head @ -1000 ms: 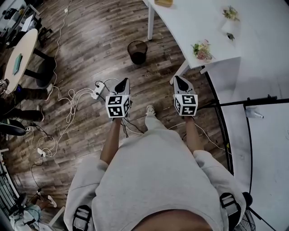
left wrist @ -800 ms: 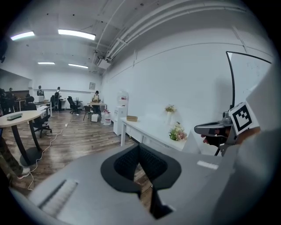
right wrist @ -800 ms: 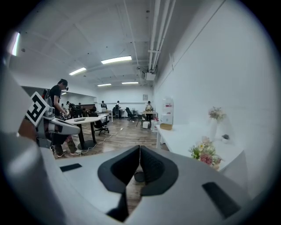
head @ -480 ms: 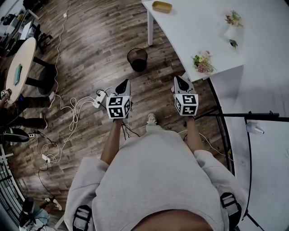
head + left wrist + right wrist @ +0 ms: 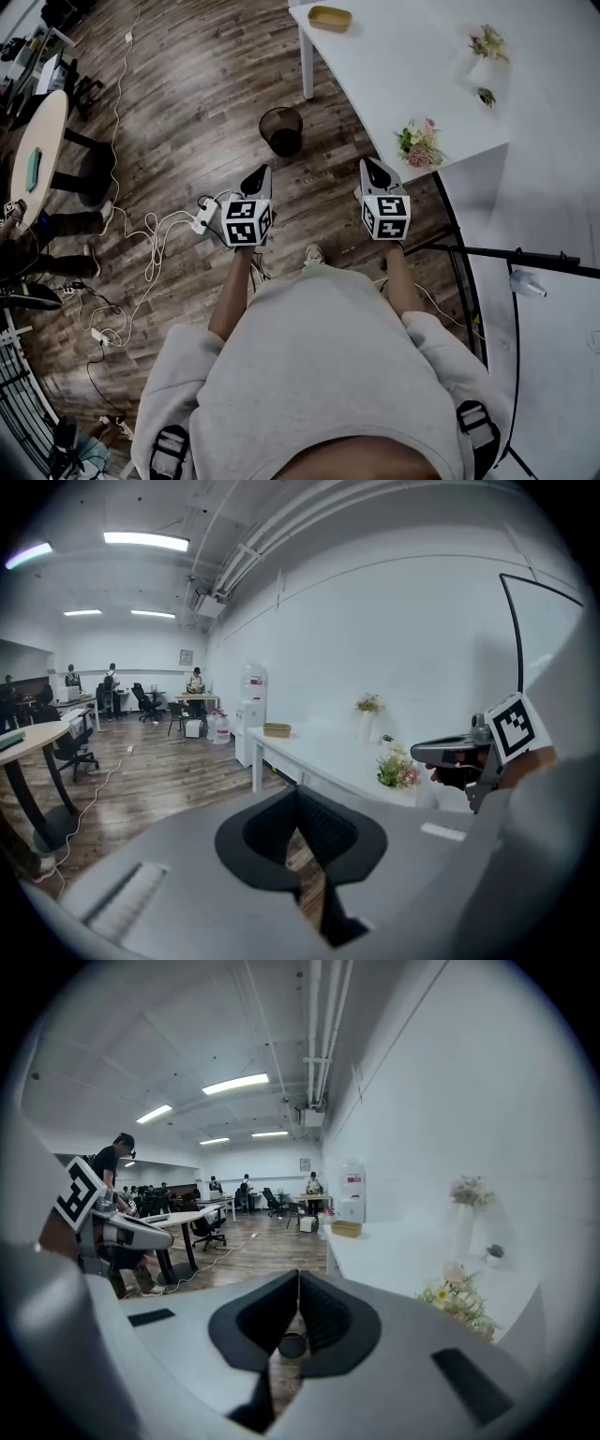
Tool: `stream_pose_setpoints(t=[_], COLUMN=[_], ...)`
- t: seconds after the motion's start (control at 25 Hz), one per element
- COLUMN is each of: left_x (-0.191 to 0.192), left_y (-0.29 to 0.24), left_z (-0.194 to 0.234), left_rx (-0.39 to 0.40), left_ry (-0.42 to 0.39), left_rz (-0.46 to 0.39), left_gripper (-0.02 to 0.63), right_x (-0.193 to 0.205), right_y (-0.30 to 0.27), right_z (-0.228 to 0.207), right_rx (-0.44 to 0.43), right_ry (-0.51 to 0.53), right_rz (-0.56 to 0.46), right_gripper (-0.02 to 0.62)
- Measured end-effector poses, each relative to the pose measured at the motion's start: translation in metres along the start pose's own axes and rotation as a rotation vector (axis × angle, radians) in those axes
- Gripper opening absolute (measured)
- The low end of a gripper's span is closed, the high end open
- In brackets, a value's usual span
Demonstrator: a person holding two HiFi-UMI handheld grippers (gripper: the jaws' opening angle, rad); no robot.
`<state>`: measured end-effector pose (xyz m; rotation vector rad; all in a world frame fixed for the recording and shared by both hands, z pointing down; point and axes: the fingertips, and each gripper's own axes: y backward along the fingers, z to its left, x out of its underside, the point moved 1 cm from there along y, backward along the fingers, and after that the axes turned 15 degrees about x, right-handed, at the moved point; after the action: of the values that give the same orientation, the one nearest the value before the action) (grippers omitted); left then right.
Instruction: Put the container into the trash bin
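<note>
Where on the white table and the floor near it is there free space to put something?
The white table is bare in its middle, between the container at its far corner and the bouquet at its near edge. The wood floor around the trash bin is free too. Cables crowd the floor further left.

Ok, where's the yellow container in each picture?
Head view: the container is at the top edge, on the far corner of the table.
Left gripper view: just left of centre, at the table's far end.
Right gripper view: just right of centre, at the table's far end.
Shared landmark: the pink flowers on the table's near end.
</note>
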<state>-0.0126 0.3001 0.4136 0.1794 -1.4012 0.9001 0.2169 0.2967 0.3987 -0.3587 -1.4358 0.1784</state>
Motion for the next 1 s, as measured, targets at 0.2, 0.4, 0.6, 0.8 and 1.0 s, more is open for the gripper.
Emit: stream_pose_setpoints(t=[0.2,0.4,0.6,0.8,1.0], left_x=[-0.008,-0.002,0.003,0.006,0.002], left_y=[-0.011,-0.013,-0.012,-0.017,-0.024], left_z=[0.009,0.019,0.029,0.037,0.05], left_rx=[-0.004,-0.019,-0.033,-0.037,-0.041], left_ry=[-0.002,0.013,0.031,0.043,0.045], left_rz=[0.002,0.01,0.012,0.018,0.016], left_gripper=[0.011,0.011,0.011,0.011,0.011], right_x=[-0.002,0.0,0.002,0.003,-0.001], right_y=[-0.017,-0.027,-0.037,-0.048,-0.064], right_z=[-0.003,0.0,0.007,0.012,0.013], right_rx=[-0.007,-0.017,-0.033,-0.043,-0.045], right_ry=[-0.003,-0.003,0.007,0.012,0.017], right_rz=[0.007,0.018,0.028,0.035,0.041], right_gripper=[0.015,0.015,0.015,0.015,0.015])
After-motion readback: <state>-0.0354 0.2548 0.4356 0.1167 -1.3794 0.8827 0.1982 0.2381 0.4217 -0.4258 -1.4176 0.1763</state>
